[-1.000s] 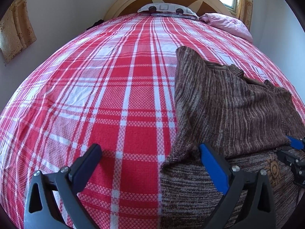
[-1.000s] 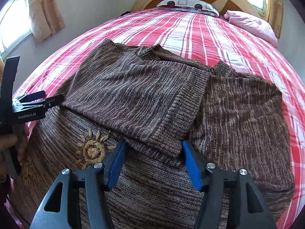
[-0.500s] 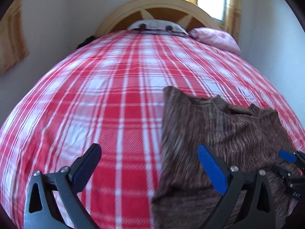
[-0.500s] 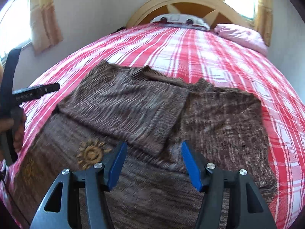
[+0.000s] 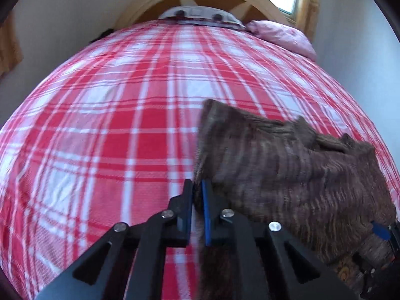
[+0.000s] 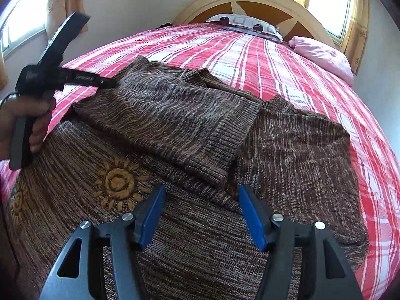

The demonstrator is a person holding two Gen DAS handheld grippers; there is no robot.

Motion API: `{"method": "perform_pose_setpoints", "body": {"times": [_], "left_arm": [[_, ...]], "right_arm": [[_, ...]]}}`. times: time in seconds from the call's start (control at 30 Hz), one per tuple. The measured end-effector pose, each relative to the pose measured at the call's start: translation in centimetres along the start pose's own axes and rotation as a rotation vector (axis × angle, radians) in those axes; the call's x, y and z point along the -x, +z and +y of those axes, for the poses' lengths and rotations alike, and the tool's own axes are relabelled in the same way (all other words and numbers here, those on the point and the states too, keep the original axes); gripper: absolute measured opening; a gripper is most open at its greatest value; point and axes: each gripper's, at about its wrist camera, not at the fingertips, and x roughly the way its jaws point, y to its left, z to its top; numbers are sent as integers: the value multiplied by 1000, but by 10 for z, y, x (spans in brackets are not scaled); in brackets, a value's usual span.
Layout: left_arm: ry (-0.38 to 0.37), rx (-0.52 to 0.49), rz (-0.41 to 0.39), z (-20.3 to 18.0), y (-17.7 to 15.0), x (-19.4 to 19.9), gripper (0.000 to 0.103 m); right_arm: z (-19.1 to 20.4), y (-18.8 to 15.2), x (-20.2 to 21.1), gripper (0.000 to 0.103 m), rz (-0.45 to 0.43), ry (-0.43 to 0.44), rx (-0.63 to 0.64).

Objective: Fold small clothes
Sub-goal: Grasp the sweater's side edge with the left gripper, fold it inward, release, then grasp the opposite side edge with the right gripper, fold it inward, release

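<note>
Left tool: pads pressed together, pinching the left side edge of the brown knit sweater; right tool: pads spread, holding nothing, poised above the sweater's lower body. Sweater lies flat on the plaid bed, hem toward the tools, collar toward the headboard; one sleeve is already folded across the chest, nearer the left tool. Judged partway: side folds and the hem-to-collar fold apparently remain.
</note>
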Motion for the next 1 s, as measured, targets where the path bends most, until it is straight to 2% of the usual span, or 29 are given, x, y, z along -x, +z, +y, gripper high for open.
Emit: {"method": "perform_pose_setpoints", "body": {"times": [0.07,0.13,0.17,0.23,0.3,0.4,0.47,0.5,0.57,0.7,0.8,0.87,0.93,0.97,1.0], "left_arm": [[-7,36,1,8,-3,-1,10],[0,-6,-3,1,-5,2,10],[5,-28,-4,-1,-4,1,10],[25,-72,-14,-8,-7,2,10],[27,-70,-15,-6,-6,2,12],[21,-36,-19,1,-5,3,27],[1,-10,-18,8,-9,12,47],[-7,-2,-20,10,-13,18,51],[-16,7,-31,15,-26,33,58],[-1,-10,-39,20,-57,63,60],[5,0,-38,24,-78,83,60],[11,10,-19,26,-87,89,60],[23,14,-9,27,-97,93,63],[34,12,-10,27,-101,93,68],[45,13,-6,26,-106,90,68]], "right_arm": [[0,0,3,62,-8,0,0],[-6,1,14,62,-37,34,-19],[-11,1,20,62,-53,23,-27],[-29,4,39,62,-99,-54,-44],[-60,5,48,62,-96,-111,-85],[-111,-2,50,62,-54,-193,-194],[-145,-17,53,62,-16,-165,-306],[-154,-26,56,62,-1,-146,-337],[-161,-43,61,62,26,-133,-356],[-150,-80,76,62,57,-54,-370],[-131,-95,85,62,40,-96,-320],[-133,-100,89,61,17,-79,-352],[-136,-105,94,41,16,-83,-372],[-138,-107,96,25,12,-76,-380],[-140,-111,99,18,2,-21,-405]]}}
